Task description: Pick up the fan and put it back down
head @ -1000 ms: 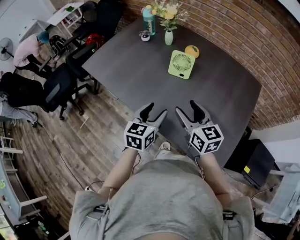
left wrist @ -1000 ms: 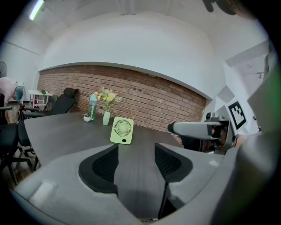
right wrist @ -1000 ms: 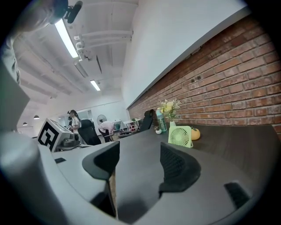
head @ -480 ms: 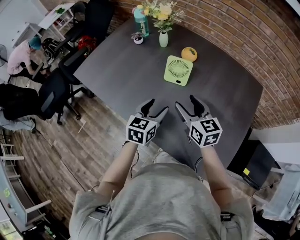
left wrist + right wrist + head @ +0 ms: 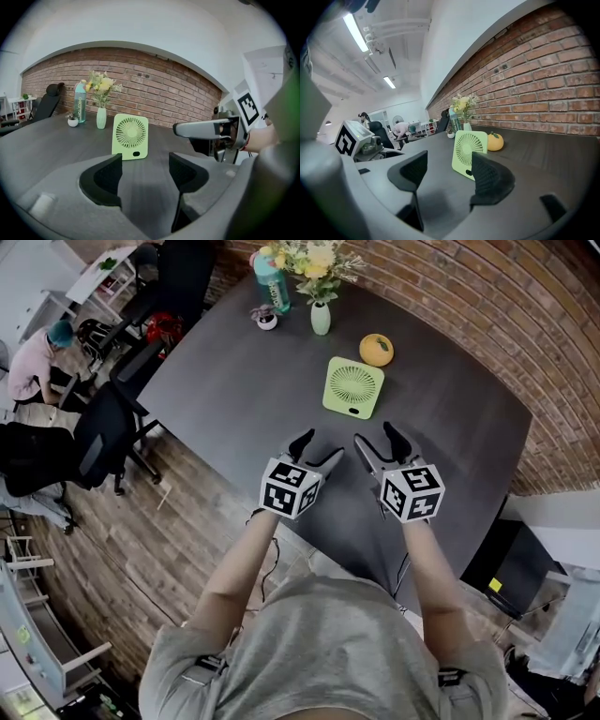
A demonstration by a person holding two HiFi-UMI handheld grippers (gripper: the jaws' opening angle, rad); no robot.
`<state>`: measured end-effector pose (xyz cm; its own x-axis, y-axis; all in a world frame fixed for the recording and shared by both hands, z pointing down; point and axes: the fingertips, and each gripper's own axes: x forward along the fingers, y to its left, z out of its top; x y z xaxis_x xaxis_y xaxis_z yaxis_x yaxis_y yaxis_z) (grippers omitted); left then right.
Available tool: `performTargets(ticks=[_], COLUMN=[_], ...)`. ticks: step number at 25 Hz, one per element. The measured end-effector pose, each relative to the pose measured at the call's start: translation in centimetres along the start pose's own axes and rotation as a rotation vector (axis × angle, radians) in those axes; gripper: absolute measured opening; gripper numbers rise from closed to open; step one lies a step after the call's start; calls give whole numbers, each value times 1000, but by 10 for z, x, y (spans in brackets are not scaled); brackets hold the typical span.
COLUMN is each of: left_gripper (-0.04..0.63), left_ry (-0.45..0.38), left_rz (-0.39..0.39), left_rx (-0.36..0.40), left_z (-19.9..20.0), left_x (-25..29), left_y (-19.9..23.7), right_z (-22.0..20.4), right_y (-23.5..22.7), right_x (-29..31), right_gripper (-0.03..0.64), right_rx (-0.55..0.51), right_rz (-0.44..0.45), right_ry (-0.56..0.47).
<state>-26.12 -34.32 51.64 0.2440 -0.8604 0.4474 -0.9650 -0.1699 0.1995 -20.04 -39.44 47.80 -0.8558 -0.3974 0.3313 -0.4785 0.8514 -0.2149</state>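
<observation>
Square, grille-faced green fan on matte dark table, at 12 o'clock from left gripper (jaws just opened wider) and right gripper (jaws apart); both empty.

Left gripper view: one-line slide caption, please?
Left claw, jaws just opening and empty, faces the upright square light-green plastic fan on the dark grey table.

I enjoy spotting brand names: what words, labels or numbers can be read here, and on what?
No text reads clearly.
Teal bottle: vertical print, too blurred to read.
Marker cubes: black-and-white square patterns, no letters.
Yellow sticker on the black box: too small to read.
</observation>
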Motion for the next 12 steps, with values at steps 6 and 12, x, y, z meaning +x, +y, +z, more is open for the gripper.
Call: performTargets(ticks=[6,12], left_gripper=[308,322], left_ry=[33,62], left_rz=[10,24], left_rx=[34,53], left_z=[1,-2], left_x=[35,70], left_y=[19,39], right_z=[-6,-14], right_y=[-26,-52], right_x=[25,47], right_gripper=[278,279], right_rx=[20,60], right_rz=[-18,-52], right_ry=[18,21])
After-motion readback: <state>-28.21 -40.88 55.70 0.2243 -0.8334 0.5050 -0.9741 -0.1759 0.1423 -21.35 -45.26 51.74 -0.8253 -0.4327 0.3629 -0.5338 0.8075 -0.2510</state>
